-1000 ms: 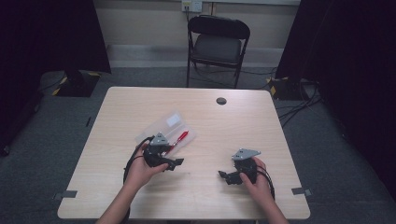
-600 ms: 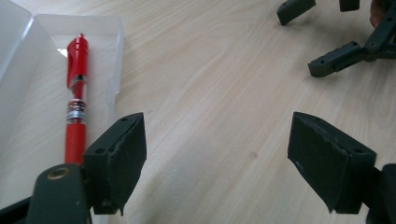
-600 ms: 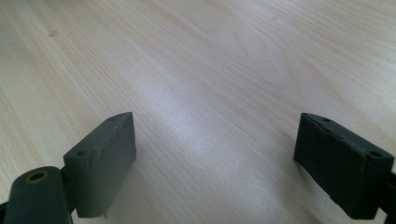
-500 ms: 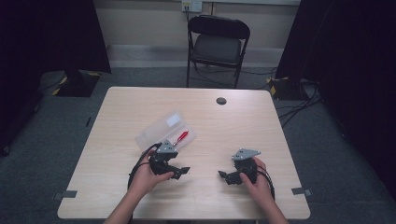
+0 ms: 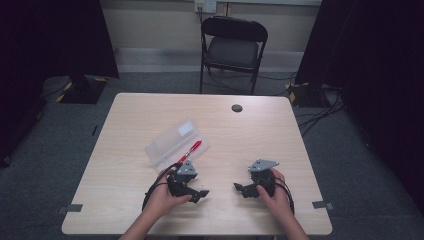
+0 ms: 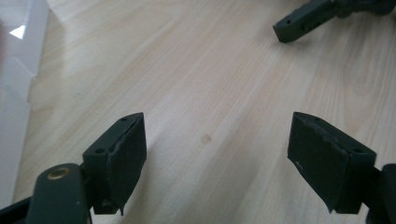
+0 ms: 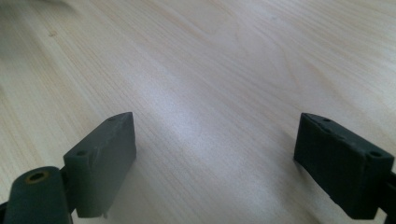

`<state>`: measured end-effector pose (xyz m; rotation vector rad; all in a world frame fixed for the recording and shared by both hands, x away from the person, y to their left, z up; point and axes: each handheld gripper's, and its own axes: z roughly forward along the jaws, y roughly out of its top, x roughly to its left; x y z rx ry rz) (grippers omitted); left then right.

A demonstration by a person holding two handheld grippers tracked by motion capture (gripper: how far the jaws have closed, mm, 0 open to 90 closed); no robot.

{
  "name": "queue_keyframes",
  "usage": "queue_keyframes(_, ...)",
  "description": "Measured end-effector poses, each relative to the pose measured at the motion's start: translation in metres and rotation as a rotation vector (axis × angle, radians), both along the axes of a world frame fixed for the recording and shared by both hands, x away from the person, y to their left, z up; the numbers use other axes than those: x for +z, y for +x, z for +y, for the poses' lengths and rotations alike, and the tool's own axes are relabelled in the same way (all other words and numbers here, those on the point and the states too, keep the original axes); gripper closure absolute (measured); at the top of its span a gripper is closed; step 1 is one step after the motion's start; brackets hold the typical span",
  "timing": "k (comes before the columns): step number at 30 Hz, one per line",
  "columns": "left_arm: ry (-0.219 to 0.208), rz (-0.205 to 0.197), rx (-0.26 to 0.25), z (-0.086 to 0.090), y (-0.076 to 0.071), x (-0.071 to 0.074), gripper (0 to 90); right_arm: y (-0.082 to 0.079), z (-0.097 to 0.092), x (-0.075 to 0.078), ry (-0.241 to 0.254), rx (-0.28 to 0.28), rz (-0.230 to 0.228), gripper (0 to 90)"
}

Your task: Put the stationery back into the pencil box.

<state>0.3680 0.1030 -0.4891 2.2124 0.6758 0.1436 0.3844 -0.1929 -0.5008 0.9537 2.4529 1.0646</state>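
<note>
- Left gripper (image 5: 199, 192): your hand holds it low over the near part of the wooden table (image 5: 260, 130), jaws spread wide, nothing between them.
- Left gripper view: bare wood grain between its jaws; clear plastic at the far left edge; tip of the other gripper at the top right.
- Right gripper (image 5: 241, 189): also in your hand near the table's front edge, jaws wide apart and empty. Its tips point toward the left gripper, with a gap of bare table between the two.
- Right gripper view: plain tabletop between and beyond its jaws.
- Clear plastic case (image 5: 175, 144): lies flat on the table, just beyond the left gripper and slightly to its left, apart from it.
- Red-handled tool (image 5: 191, 150): rests at the case's right edge, slanted, red end away from you. Can't tell if it's in the case or on top of it.
- Small dark round spot (image 5: 237, 108) near the table's far edge.
- Black folding chair (image 5: 232, 47) behind the table.
</note>
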Motion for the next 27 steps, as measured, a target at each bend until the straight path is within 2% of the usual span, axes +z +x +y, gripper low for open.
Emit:
queue_keyframes(2, -0.005, -0.004, -0.008, -0.003, -0.002, -0.003, 19.8, 0.000, 0.000, 0.000, 0.000, 0.001, -0.001, 11.8)
queue_keyframes(4, 0.012, -0.004, -0.018, -0.005, -0.005, -0.006, 19.9, 0.000, 0.000, 0.000, 0.000, 0.001, -0.001, 11.8)
queue_keyframes(6, 0.019, -0.024, -0.028, -0.006, -0.006, -0.007, 19.3, 0.000, 0.000, 0.000, 0.000, 0.000, 0.000, 11.8)
queue_keyframes(11, 0.023, -0.041, -0.037, -0.007, -0.008, -0.008, 19.4, 0.000, 0.000, 0.000, -0.001, 0.001, -0.001, 11.8)
queue_keyframes(12, 0.041, -0.044, -0.043, -0.007, -0.009, -0.007, 19.5, 0.000, 0.000, 0.000, -0.001, 0.001, -0.001, 11.8)
queue_keyframes(13, 0.021, -0.040, -0.040, -0.008, -0.009, -0.008, 19.5, 0.000, 0.000, 0.000, 0.000, 0.001, -0.001, 11.9)
queue_keyframes(19, 0.034, -0.070, -0.047, -0.008, -0.012, -0.010, 17.2, 0.000, 0.000, 0.000, 0.000, 0.001, -0.001, 11.8)
queue_keyframes(20, 0.009, -0.071, -0.033, -0.010, -0.013, -0.012, 17.1, 0.000, 0.000, 0.000, 0.000, 0.001, -0.001, 11.8)
queue_keyframes(21, 0.043, -0.076, -0.049, -0.008, -0.013, -0.010, 17.1, 0.000, 0.000, 0.000, 0.000, 0.000, 0.000, 11.8)
queue_keyframes(27, 0.063, -0.093, -0.060, -0.010, -0.014, -0.010, 15.8, 0.000, 0.000, 0.000, -0.002, -0.001, 0.000, 11.8)
